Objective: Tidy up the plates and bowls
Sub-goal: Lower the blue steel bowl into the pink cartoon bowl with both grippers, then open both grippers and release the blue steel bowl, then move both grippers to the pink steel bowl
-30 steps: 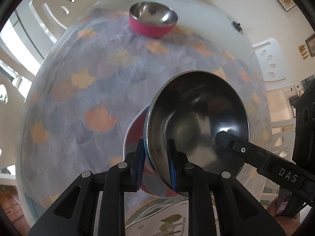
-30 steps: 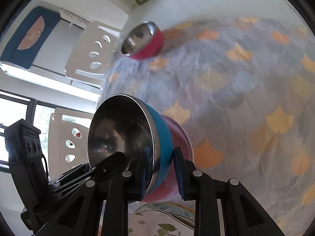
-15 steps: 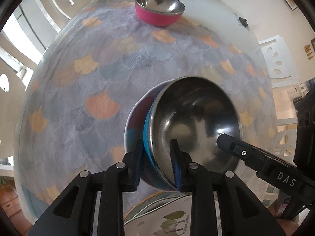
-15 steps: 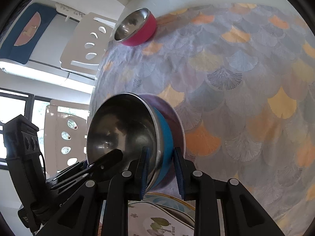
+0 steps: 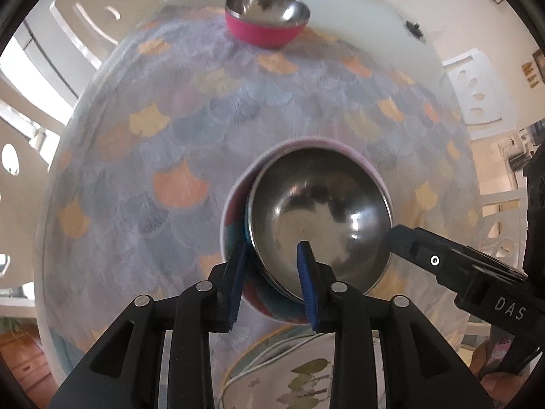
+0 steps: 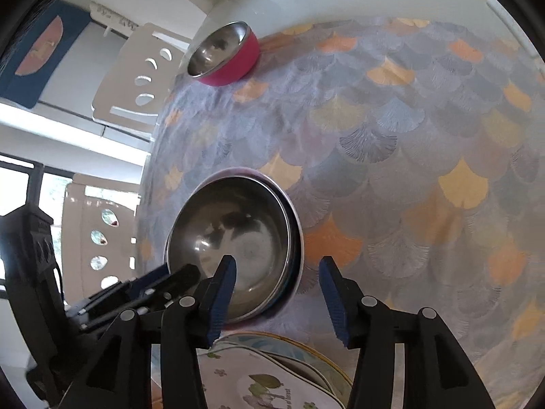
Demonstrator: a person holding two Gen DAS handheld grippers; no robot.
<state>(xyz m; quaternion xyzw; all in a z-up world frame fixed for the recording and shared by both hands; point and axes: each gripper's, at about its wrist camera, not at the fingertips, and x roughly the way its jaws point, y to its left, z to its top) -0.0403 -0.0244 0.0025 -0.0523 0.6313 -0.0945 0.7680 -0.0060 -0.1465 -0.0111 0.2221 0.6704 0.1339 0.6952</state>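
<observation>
Left wrist view: my left tool (image 5: 272, 262) has its fingers parted, straddling the near rim of the steel bowl (image 5: 320, 214) without pinching it. The bowl, blue on the outside, sits nested in a pale-rimmed bowl (image 5: 235, 197) at the middle of the desk (image 5: 143, 143), which wears a fan-patterned cloth. My right tool (image 5: 439, 259) reaches in from 4 o'clock. In the right wrist view my right tool (image 6: 276, 289) is released, fingers spread wide with the rim between them but untouched. A pink bowl (image 5: 267, 17) stands well apart at 12 o'clock; leaf-printed plates (image 6: 272, 375) lie at 6 o'clock, near the stack. I judge the pink bowl light, stiff and slippery, since its polished steel wall gives little friction. It is best pinched across the rim, one finger inside and one outside, and carried level to the nested pair.
</observation>
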